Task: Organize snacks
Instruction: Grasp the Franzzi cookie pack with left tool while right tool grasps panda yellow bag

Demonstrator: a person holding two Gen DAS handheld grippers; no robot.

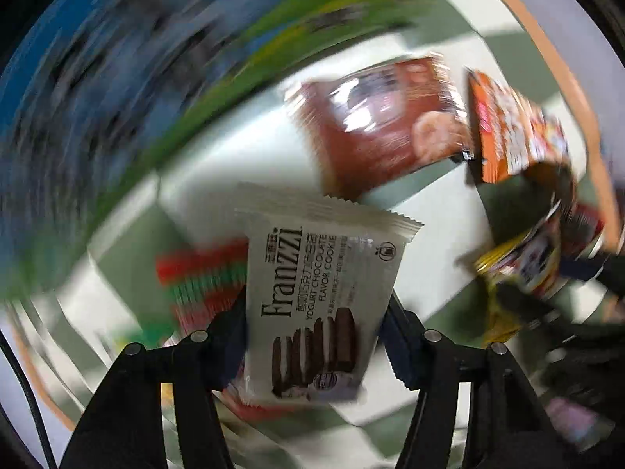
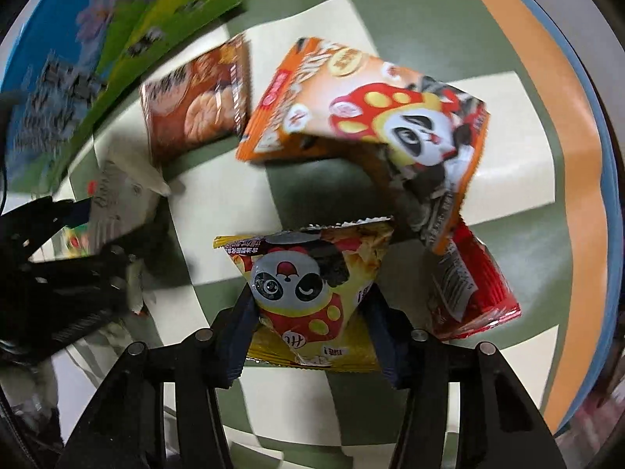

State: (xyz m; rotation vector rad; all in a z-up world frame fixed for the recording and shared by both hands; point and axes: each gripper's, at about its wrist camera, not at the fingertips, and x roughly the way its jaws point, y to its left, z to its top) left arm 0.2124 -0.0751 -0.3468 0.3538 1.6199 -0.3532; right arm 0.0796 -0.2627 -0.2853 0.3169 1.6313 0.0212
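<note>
Gripping Franzzi cookie packet point(image 1: 320, 305), yellow panda packet point(image 2: 312, 293), checkered cloth point(image 2: 508, 90)

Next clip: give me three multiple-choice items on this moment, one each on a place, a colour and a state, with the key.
1. Where does the orange panda pouch lie?
A. right of the brown cookie pack
B. under it
C. left of it

2. The cloth's checks are cream and:
A. red
B. green
C. black

3. The left gripper:
A. hangs empty
B. grips the Franzzi cookie pack
C. grips a can

Key: A, pouch is rightward in the right wrist view; B, green squares; B, both pads press the pack's sides.
</note>
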